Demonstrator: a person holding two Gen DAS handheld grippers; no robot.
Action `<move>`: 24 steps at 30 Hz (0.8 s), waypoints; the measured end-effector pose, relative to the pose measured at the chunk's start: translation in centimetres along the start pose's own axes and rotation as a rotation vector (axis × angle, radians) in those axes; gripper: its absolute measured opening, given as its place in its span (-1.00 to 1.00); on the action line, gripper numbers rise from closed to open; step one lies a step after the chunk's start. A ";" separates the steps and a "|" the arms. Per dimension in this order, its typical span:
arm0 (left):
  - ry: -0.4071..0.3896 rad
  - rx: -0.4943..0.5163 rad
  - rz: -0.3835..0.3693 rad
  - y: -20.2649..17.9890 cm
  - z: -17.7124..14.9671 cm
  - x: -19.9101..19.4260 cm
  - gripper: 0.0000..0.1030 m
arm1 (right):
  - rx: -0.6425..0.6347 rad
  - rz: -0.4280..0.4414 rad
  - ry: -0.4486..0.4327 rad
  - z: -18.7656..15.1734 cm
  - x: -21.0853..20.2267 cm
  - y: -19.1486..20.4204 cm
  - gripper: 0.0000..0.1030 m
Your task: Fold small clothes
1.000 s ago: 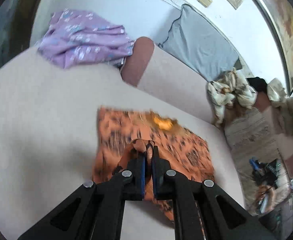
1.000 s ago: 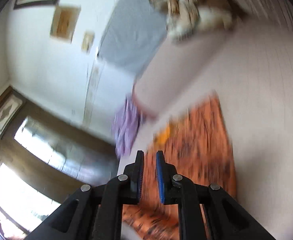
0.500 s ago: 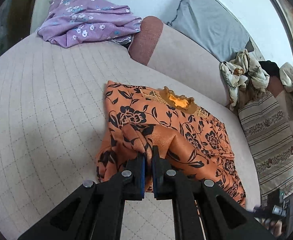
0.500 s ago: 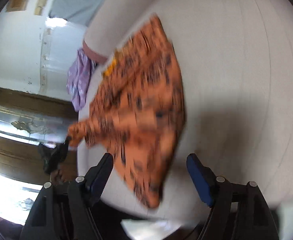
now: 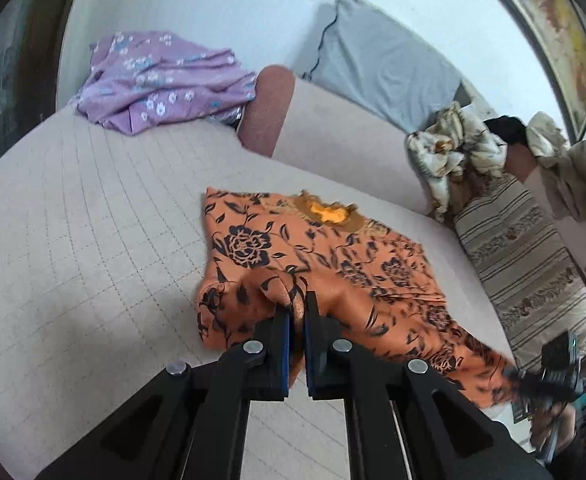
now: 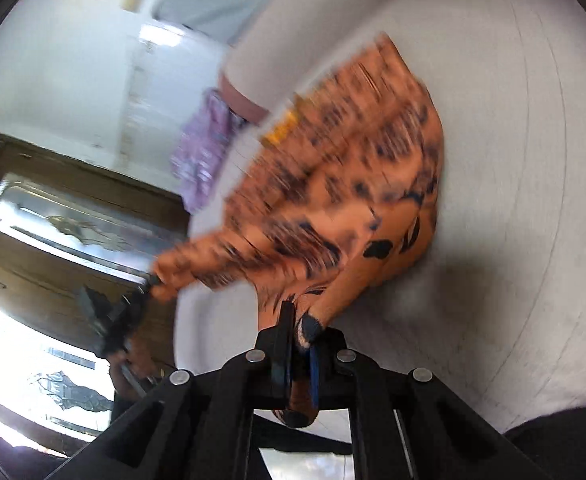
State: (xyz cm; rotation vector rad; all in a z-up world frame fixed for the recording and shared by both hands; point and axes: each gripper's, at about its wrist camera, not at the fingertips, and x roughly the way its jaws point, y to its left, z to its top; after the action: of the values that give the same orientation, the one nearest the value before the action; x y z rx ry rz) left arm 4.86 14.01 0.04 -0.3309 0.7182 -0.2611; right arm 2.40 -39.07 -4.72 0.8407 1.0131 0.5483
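Left wrist view: both grippers, left gripper (image 5: 297,320) and right gripper (image 6: 299,332), are pinching near hem corners of the orange floral top (image 5: 313,256) lying on the sofa seat (image 5: 93,220), jaws closed on cloth; next likely carrying hem toward its collar.

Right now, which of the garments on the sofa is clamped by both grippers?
The orange black-flowered garment: left gripper and right gripper each pinch an edge. The purple floral garment lies untouched at the sofa's far end.

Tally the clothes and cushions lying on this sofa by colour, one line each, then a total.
Orange floral garment: 1, both grippers shut on it
Purple flowered garment: 1
Cream patterned bundle: 1, too crumpled to split
Grey cushion: 1
Striped beige cushion: 1
Total: 5
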 end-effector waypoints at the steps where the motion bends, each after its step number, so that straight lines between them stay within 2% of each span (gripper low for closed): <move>1: -0.013 0.004 -0.015 -0.3 -0.2 -1.0 -0.89 | -0.011 0.024 -0.028 0.7 -0.8 0.5 -0.88; 4: -0.027 0.019 -0.056 -0.9 -0.1 -2.6 -0.89 | -0.046 0.085 -0.102 3.1 -2.7 2.0 -0.88; 6: -0.028 0.013 -0.077 -0.9 1.3 -2.2 -0.89 | -0.068 0.115 -0.134 5.7 -3.2 2.9 -0.88; 8: -0.040 -0.005 -0.089 -0.6 3.3 -0.7 -0.89 | -0.087 0.140 -0.166 8.8 -3.0 3.4 -0.89; 10: -0.068 -0.033 -0.056 0.1 6.8 2.3 -0.89 | -0.089 0.163 -0.227 13.2 -2.4 3.8 -0.88; 11: -0.070 -0.092 -0.025 1.0 8.7 4.6 -0.88 | -0.068 0.184 -0.257 15.6 -1.7 3.5 -0.88; 12: -0.065 -0.119 0.002 1.7 10.0 7.0 -0.75 | -0.035 0.174 -0.281 18.6 -0.4 2.9 -0.87; 13: -0.041 -0.114 0.036 2.4 11.2 10.2 -0.60 | -0.003 0.112 -0.287 21.0 1.4 1.7 -0.85; 14: -0.004 -0.117 0.080 3.1 11.9 13.0 -0.16 | 0.035 0.049 -0.275 22.6 3.0 0.5 -0.71; 15: 0.054 -0.122 0.157 4.3 12.2 16.4 0.33 | 0.095 -0.042 -0.253 23.8 5.2 -1.5 -0.48; 17: 0.116 -0.175 0.207 6.3 11.3 18.7 0.33 | 0.160 -0.157 -0.257 23.3 7.0 -3.9 -0.43; 19: 0.098 -0.200 0.196 7.3 9.8 17.7 0.34 | 0.166 -0.133 -0.247 20.2 7.2 -4.4 -0.40; 20: 0.087 -0.196 0.202 7.6 8.8 16.7 0.34 | 0.110 -0.150 -0.224 18.6 7.0 -3.7 -0.26; 21: 0.075 -0.191 0.201 7.8 7.6 15.4 0.35 | 0.060 -0.171 -0.208 17.2 6.8 -3.2 0.10; 22: 0.074 -0.190 0.191 7.8 6.7 14.7 0.38 | 0.026 -0.187 -0.202 15.8 6.5 -2.9 0.24; 24: 0.107 -0.179 0.152 7.6 4.5 13.7 0.41 | 0.005 -0.236 -0.188 13.6 5.6 -3.3 0.31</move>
State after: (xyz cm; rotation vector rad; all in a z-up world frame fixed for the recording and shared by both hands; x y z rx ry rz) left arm 18.75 17.18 -7.81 -0.4328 0.8700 -0.0706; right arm 17.17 -41.53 -6.58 0.7502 0.9256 0.2609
